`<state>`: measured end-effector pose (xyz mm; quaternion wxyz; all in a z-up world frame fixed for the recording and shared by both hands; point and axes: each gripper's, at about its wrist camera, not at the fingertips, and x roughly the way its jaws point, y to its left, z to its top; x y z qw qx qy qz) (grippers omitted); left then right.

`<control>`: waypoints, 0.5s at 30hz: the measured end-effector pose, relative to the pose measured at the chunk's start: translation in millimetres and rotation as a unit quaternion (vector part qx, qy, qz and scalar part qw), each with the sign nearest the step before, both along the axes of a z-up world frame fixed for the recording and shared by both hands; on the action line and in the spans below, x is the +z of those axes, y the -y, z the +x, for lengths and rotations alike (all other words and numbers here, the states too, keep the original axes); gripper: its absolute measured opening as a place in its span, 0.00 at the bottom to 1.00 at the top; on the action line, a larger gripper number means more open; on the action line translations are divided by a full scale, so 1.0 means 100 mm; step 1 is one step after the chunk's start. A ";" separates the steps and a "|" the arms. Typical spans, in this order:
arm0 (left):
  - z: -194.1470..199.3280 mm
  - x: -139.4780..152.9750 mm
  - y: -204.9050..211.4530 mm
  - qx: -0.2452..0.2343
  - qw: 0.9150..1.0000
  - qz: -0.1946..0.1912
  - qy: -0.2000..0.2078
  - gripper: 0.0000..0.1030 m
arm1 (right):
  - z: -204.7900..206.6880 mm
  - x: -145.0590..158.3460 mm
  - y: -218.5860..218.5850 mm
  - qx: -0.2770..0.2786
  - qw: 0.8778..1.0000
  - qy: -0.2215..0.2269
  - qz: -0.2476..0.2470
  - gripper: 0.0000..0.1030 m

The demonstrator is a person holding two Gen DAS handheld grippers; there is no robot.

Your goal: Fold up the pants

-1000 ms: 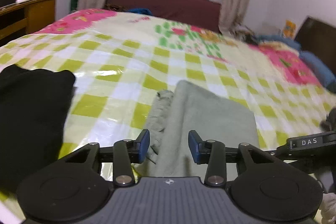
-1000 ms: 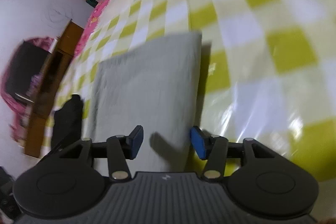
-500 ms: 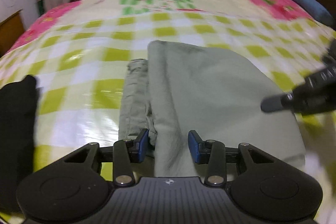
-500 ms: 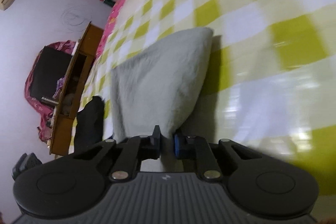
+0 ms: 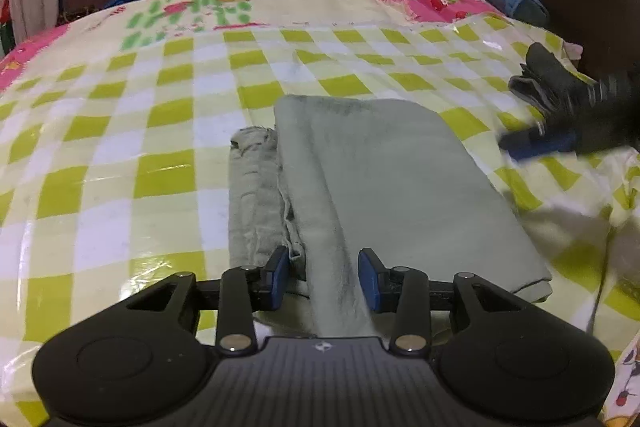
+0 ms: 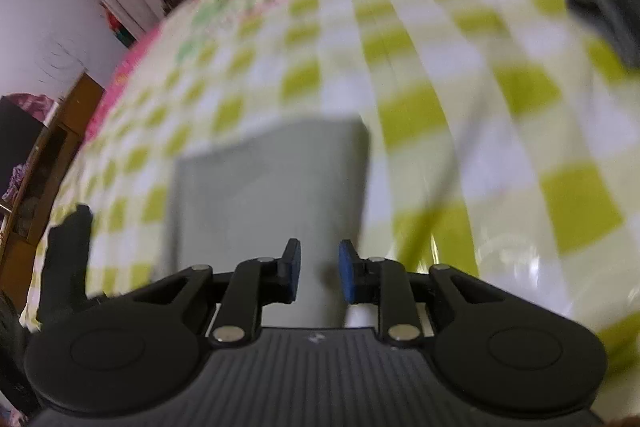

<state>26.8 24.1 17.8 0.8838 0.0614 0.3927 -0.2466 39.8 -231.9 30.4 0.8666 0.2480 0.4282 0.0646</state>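
Pants (image 5: 384,187) lie folded in a gray-green pile on the bed (image 5: 120,131) with its shiny checked cover, right in front of both claws. The left claw (image 5: 323,279) hangs released over the near edge of the pile with nothing pinched, and the right claw (image 6: 319,277) is opening its jaws with nothing squeezed between them, the cloth lying flat below. Trouble could come from the messy strip (image 5: 252,195) sticking out on the left side: a claw that bumps or drags it could pull the layers apart, and the slippery cover may let the whole pile slide.
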 end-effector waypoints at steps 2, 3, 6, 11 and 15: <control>-0.04 0.02 -0.01 0.004 1.000 0.000 0.005 0.51 | 0.12 0.11 -0.22 0.034 0.999 0.013 0.014 0.44; -0.06 0.02 -0.01 0.007 1.000 0.003 0.011 0.51 | 0.20 0.12 -0.37 0.054 0.998 0.013 0.019 0.51; -0.09 0.01 -0.01 0.012 0.999 0.015 0.030 0.51 | 0.48 0.02 -0.87 0.101 0.995 -0.001 0.008 0.53; -0.12 0.01 -0.02 0.013 0.999 0.011 0.046 0.51 | 0.79 -0.28 -1.31 0.112 0.992 -0.045 -0.037 0.53; -0.13 0.01 -0.05 0.008 0.998 0.003 0.054 0.51 | 0.78 -0.33 -1.22 0.088 0.994 -0.055 -0.041 0.18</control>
